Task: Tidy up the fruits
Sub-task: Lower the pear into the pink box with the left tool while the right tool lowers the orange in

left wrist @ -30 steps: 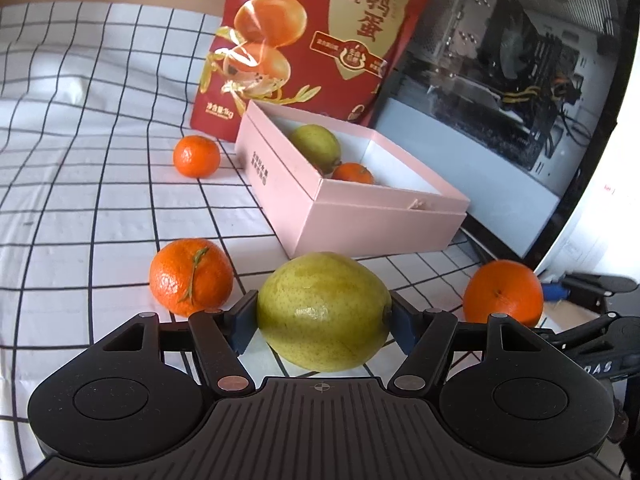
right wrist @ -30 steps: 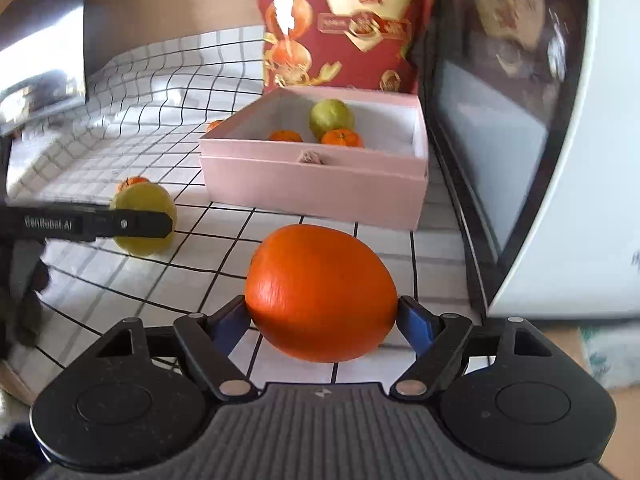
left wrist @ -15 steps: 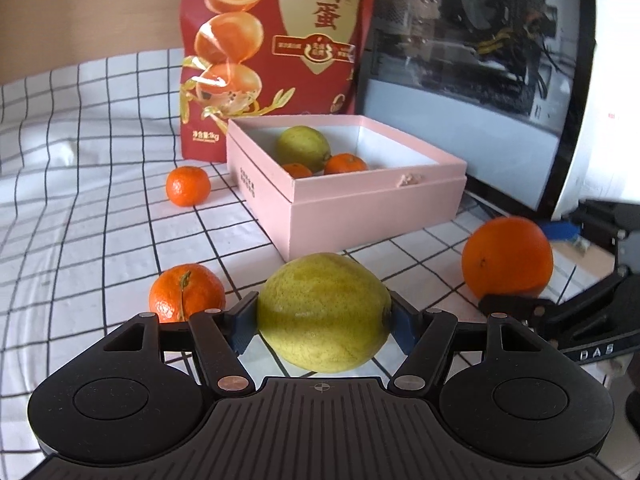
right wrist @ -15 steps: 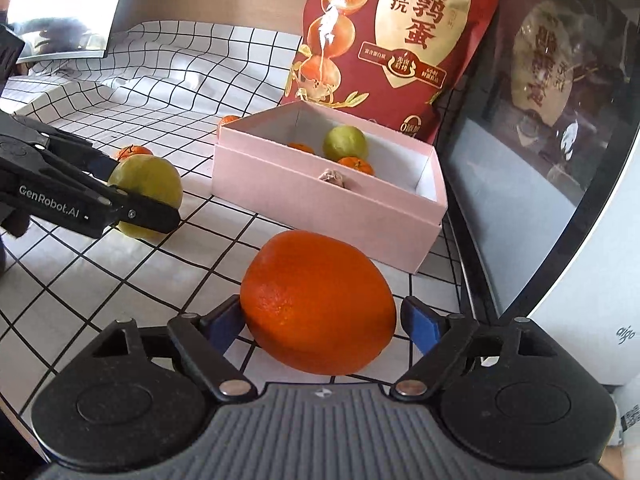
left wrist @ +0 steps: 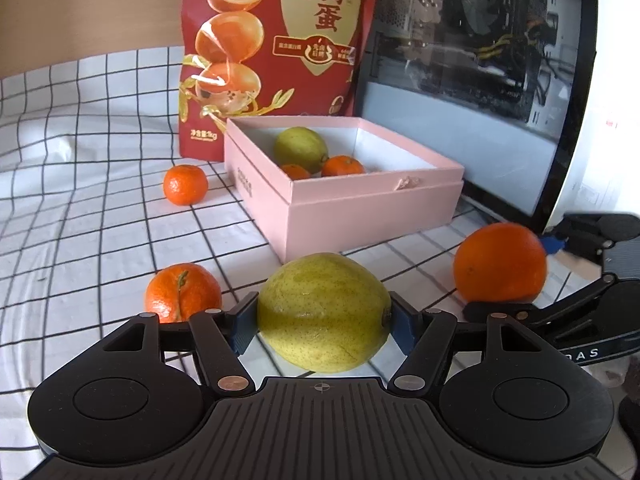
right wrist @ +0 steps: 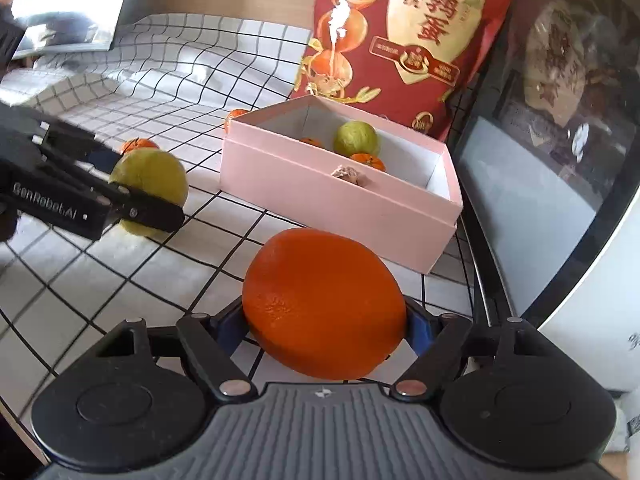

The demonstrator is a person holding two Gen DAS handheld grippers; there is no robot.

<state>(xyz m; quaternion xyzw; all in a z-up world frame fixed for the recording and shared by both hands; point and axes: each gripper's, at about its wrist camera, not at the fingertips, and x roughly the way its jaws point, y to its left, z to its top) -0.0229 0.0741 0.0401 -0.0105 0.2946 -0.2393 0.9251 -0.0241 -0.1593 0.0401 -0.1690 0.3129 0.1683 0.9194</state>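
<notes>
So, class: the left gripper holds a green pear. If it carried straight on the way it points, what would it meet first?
Most likely the pink box: its near wall stands right ahead of the left gripper and its green pear. Depth is uncertain, so it might pass over the rim.

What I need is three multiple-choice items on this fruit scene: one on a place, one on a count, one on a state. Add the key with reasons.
1. The red bag stands:
A) behind the pink box
B) inside it
C) flat in front of it

2. Fruits in the pink box:
A) one
B) three
C) five

3. The nearest green pear is:
A) lying free
B) clamped in the left gripper
C) cut in half

Key:
1 A, it rises upright beyond the box's far wall.
2 B, one boxed pear and two mandarins show inside.
3 B, both pads press its sides.
</notes>
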